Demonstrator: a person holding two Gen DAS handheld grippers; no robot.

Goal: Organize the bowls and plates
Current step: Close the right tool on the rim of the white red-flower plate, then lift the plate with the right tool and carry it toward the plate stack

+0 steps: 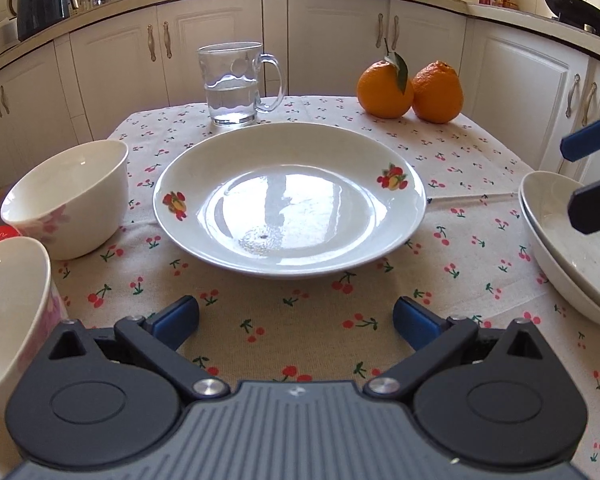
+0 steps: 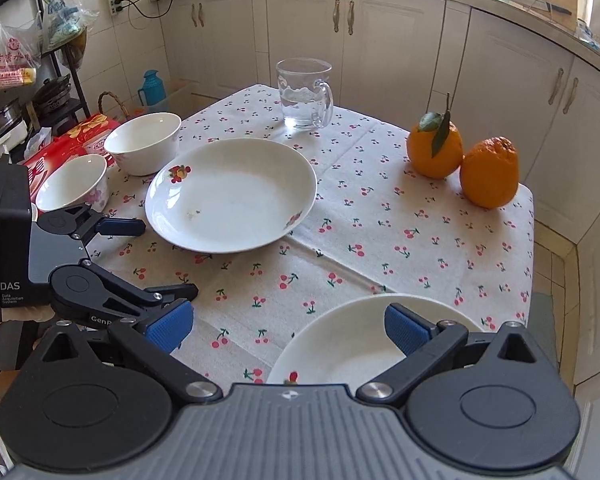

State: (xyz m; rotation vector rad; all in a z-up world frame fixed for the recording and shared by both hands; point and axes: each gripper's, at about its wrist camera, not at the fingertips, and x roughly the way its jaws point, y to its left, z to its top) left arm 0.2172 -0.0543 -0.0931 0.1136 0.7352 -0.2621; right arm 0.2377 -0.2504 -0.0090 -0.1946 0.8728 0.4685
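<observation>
Bench: covered by a cherry-print tablecloth, white kitchen cabinets behind. Large white plate with fruit decals, lying flat at the centre of the bench, empty. Stacked white plates, two nested, at the bench's right edge; the right tool hovers over their near rim, blue pads spread wide, grasping nothing. Left tool: poised low over the cloth just short of the large plate, pads likewise spread wide, holding nothing. Far bowl, white with pink flower print, upright to the left of the large plate. Near bowl, same pattern, upright just in front of the far bowl at the left edge. Glass mug, part-filled with water, behind the large plate. Two oranges, touching, at the far right corner, one with a leaf.
</observation>
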